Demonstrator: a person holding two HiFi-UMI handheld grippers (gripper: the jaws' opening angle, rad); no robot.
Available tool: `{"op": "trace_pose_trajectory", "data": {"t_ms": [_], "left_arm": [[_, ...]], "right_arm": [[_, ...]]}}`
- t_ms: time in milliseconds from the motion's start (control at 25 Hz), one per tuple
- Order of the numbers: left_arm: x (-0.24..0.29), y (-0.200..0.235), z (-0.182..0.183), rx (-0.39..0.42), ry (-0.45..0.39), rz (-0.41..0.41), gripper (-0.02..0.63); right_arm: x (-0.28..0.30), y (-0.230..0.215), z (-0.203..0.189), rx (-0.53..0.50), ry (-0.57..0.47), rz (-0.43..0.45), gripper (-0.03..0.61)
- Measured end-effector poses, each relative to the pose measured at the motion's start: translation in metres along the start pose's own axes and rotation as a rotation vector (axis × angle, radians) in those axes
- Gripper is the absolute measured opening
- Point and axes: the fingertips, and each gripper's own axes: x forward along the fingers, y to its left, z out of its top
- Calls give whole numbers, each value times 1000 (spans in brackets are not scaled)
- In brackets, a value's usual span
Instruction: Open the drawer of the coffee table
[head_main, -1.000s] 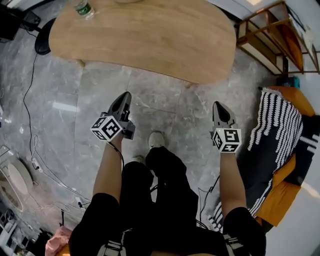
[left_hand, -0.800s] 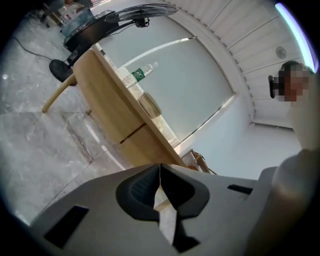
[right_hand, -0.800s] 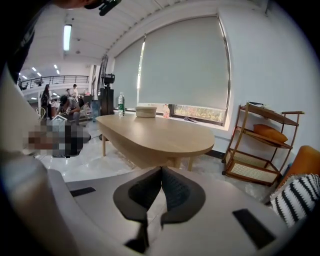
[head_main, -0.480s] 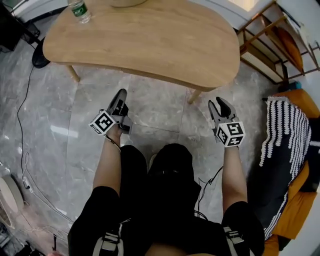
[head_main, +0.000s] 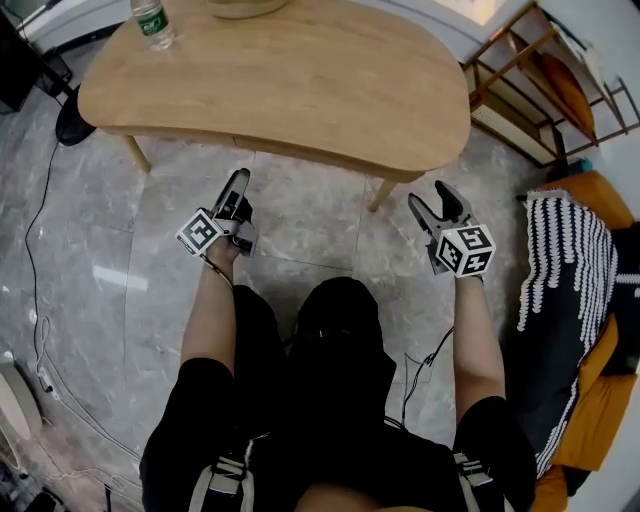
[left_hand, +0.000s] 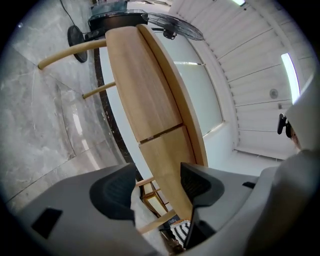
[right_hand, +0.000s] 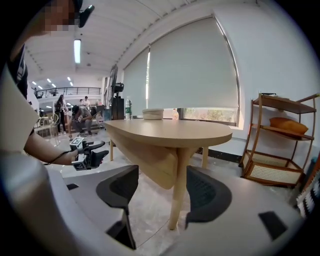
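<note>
The light wooden coffee table fills the top of the head view. Its drawer front is the apron panel under the top, with a seam across it; in the right gripper view the same apron hangs beside a leg. My left gripper hangs just short of the table's near edge. Its jaws have just been opening and hold nothing. My right gripper is near the table's right leg; its jaws have also just been opening, with nothing between them.
A bottle and a bowl stand on the table's far side. A wooden shelf rack is at the right. An orange seat with a striped blanket lies beside it. Cables trail on the floor at left.
Both grippers were shut a second ago and now stand open. Both have come lower and closer to the table's near edge.
</note>
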Motion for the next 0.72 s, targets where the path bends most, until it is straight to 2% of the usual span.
{"op": "trace_pose_trajectory", "data": {"t_ms": [80, 200, 480, 720], "left_arm": [[6, 6, -1, 36, 27, 18, 275], [25, -7, -3, -55, 16, -92, 275], [42, -3, 15, -129, -48, -148, 275], [56, -7, 21, -71, 10, -167, 275]], "right_arm": [[4, -4, 2, 20, -9, 6, 316], [10, -3, 7, 19, -21, 22, 313], [25, -1, 22, 2, -15, 28, 296], [30, 1, 22, 9, -10, 52, 281]]}}
